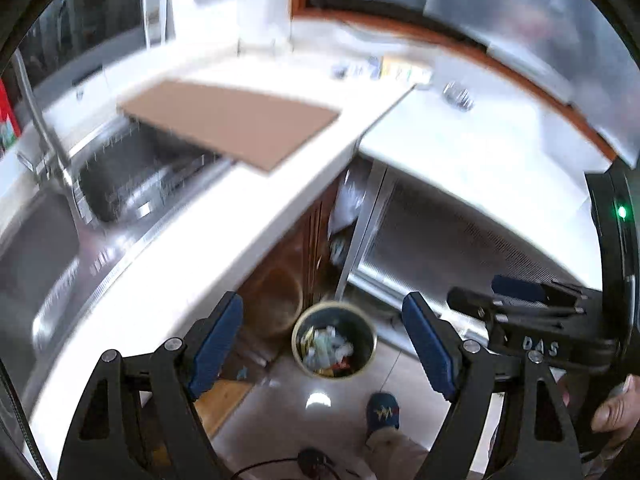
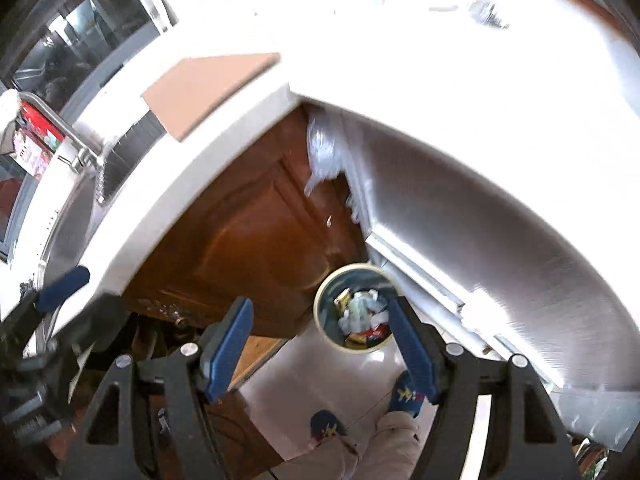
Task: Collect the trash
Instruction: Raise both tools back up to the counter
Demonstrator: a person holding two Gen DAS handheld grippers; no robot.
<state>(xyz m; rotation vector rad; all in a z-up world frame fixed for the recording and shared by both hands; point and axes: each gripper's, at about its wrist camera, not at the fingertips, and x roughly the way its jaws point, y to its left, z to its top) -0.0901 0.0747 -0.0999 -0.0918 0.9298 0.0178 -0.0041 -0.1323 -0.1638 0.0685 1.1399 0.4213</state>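
A round trash bin [image 1: 295, 334] with a cream rim stands on the floor, holding wrappers and crumpled paper [image 1: 328, 350]. My left gripper [image 1: 323, 301] hovers high above it, blue pads wide apart, open, with nothing between them. My right gripper [image 1: 480, 290] shows at the right edge of that view, a hand on its handle. In the right wrist view the bin [image 2: 352, 267] and its trash [image 2: 360, 316] lie below the open, empty right gripper [image 2: 319, 304]. The left gripper [image 2: 80, 296] is blurred at the left. Both views are motion-blurred.
A white counter [image 1: 224, 248] carries a steel sink [image 1: 132, 188], a faucet [image 1: 44, 128] and a cardboard sheet [image 1: 232, 124]. Packets [image 1: 400, 68] and a crumpled wrapper [image 1: 458, 96] lie farther back. Below are a wooden cabinet door [image 2: 248, 232], a steel appliance front [image 2: 480, 220] and the person's slippers [image 2: 404, 396].
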